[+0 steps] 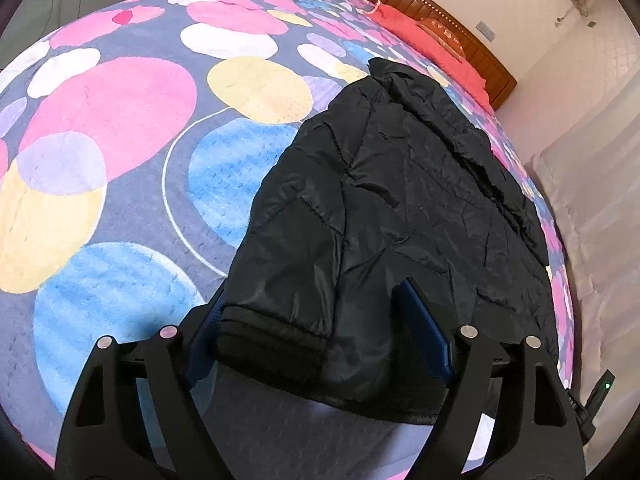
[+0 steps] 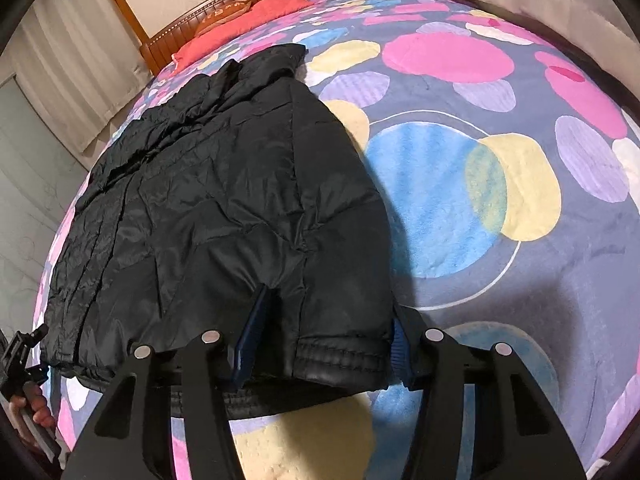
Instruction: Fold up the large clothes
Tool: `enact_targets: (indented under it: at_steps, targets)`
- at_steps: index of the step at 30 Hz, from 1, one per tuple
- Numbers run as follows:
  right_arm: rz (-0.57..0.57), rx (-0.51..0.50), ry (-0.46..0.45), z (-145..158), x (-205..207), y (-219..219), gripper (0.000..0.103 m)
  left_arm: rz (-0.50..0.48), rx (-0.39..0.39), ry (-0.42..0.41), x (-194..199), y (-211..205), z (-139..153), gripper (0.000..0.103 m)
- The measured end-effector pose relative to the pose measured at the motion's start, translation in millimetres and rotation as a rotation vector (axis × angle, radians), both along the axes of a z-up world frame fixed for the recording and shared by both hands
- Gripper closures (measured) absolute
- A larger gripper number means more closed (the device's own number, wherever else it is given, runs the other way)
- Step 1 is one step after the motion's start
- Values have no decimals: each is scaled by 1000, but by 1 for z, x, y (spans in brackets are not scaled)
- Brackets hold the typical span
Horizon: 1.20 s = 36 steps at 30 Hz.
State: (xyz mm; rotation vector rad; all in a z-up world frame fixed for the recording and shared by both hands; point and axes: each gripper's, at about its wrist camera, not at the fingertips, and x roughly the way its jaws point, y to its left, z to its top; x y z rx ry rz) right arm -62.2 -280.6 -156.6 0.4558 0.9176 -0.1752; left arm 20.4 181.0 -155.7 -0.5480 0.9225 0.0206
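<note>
The left gripper (image 1: 320,328) is straddling the bottom hem of a black puffer jacket (image 1: 400,184); its blue pads (image 1: 426,332) are standing wide apart on either side of a folded-over sleeve cuff (image 1: 272,340), and I cannot tell whether they are pressing on the fabric. The right gripper (image 2: 320,344) is sitting over the hem at the jacket's other near corner, its blue pads (image 2: 250,336) bracketing a bunched width of the ribbed hem (image 2: 340,360), the left pad digging into the padding; whether this amounts to a firm clamp is not clear. At the lower left edge of the right wrist view, a person's hand (image 2: 34,404) is gripping a black handle.

The jacket is lying flat on a bedspread (image 1: 120,160) printed with pink, blue, yellow and lilac ovals, its hem nearest the grippers and its collar (image 2: 280,58) pointing away toward the head of the bed. Beyond the collar, a red pillow (image 2: 256,14) is resting against a wooden headboard (image 2: 224,0). Pale curtains (image 2: 80,60) are hanging along the wall beside the bed.
</note>
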Motion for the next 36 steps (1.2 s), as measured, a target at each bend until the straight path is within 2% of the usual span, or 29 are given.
enact_targets:
  at_steps: [5, 9, 10, 11, 12, 14, 17, 20, 22, 25, 27, 30, 32, 33, 36]
  targets:
    - [-15, 29, -18, -2, -3, -3, 47, 82, -9, -2, -8, 9, 2, 22]
    - [-11, 8, -12, -1, -3, 1, 47, 88, -43, -5, -13, 11, -1, 22]
    - [-10, 11, -13, 0, -3, 1, 48, 82, -37, -7, -14, 9, -1, 25]
    - [-9, 12, -14, 0, -3, 0, 51, 71, -34, -6, -13, 5, -2, 33]
    - [-8, 18, -17, 0, -3, 1, 57, 65, -38, -7, -12, 3, -2, 36]
    - [0, 15, -21, 0, -4, 6, 60, 57, -45, -11, -9, -1, -2, 44]
    - [-1, 10, -24, 1, -3, 8, 61, 57, -66, -12, -5, -1, -5, 54]
    - [0, 22, -29, 0, -4, 6, 61, 59, -80, -16, -4, 2, -7, 59]
    - [-15, 48, -38, -2, -5, 2, 56, 62, -97, -18, -4, 3, -8, 59]
    - [-28, 106, -67, -5, -8, -1, 40, 57, -104, -19, -2, 2, -9, 49]
    - [-20, 101, -69, -3, -9, 4, 31, 45, -86, -20, -2, -1, -7, 47]
    - [-15, 80, -61, -3, -12, 15, 29, 51, -97, -24, -5, 0, -8, 47]
    - [-17, 61, -66, -2, -12, 21, 32, 55, -99, -26, -5, 1, -8, 48]
    - [-20, 57, -65, -2, -11, 22, 37, 56, -94, -26, -5, 0, -8, 49]
    - [-33, 70, -72, -2, -9, 21, 49, 55, -70, -27, -6, -2, -7, 60]
